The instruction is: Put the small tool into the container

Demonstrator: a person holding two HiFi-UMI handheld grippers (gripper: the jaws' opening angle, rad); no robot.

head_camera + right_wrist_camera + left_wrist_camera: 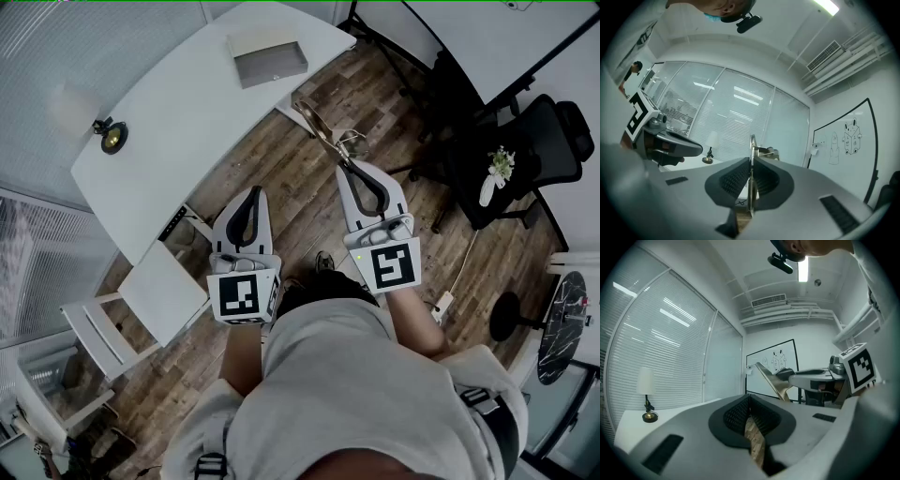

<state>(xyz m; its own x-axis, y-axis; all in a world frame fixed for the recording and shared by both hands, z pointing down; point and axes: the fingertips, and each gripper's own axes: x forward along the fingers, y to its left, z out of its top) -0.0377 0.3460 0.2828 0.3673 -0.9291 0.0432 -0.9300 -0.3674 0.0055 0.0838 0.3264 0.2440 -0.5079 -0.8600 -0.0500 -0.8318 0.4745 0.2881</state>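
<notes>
My right gripper (345, 167) (751, 161) is shut on a thin brass-coloured tool (317, 120) (752, 146). The tool sticks out past the jaws toward the white table (178, 122); the left gripper view also shows the tool (769, 379). An open grey box, the container (269, 59), sits on the table's far end, well ahead of both grippers. My left gripper (252, 193) (749, 398) is held beside the right one over the wooden floor, shut, with nothing between its pads.
A small brass lamp (112, 137) stands on the table's left part. A white chair (141, 305) is at lower left. A black office chair (530, 150) and a white vase of flowers (497, 171) are at right, and a whiteboard (772, 363) stands against the wall.
</notes>
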